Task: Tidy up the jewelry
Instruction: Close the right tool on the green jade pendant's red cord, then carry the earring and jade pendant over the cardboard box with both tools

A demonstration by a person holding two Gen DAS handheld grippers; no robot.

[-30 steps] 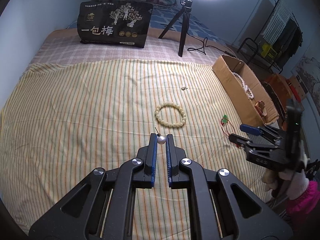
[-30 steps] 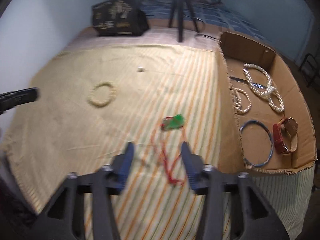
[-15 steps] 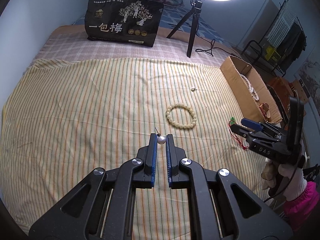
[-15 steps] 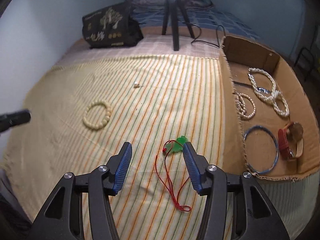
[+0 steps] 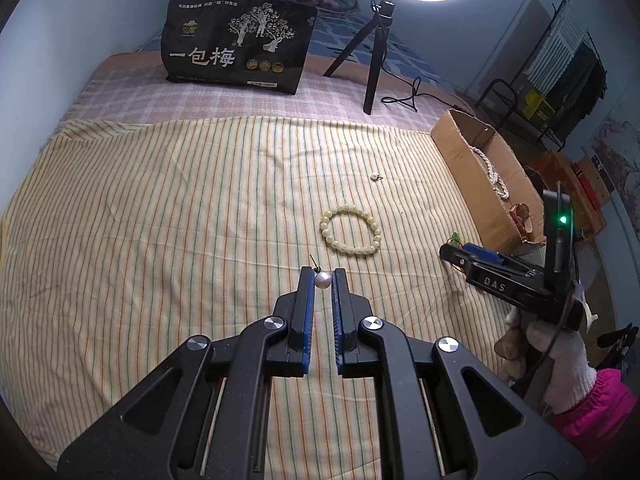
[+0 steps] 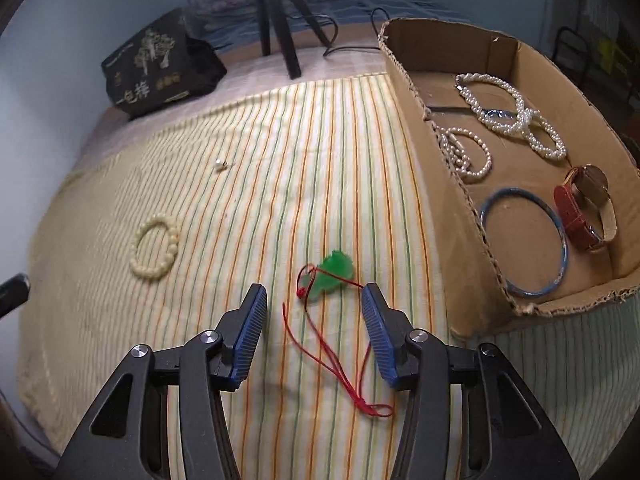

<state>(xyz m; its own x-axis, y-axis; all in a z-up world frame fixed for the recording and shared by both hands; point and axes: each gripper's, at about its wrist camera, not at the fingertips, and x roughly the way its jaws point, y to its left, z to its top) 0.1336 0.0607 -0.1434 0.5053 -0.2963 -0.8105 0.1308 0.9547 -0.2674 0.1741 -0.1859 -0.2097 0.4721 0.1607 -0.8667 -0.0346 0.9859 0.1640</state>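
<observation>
The left tool [image 5: 323,276] pinches a pearl earring [image 5: 322,279] by its very tips, well short of the cardboard box [image 6: 460,216] where necklaces, a blue bangle [image 6: 524,240] and a watch [image 6: 588,208] already lie. The right tool [image 6: 314,312] hovers just beside the box's near wall, its jaws half-wide and closing around the green pendant [image 6: 334,270] and its red cord [image 6: 320,344], pads not yet touching. The risk: the jaws may catch only the thin cord, so the pendant swings or slips free over the bed. The round pearl could also pop out of so shallow a pinch. A bead bracelet [image 6: 154,248] and a second earring [image 6: 220,165] lie farther from the box.
</observation>
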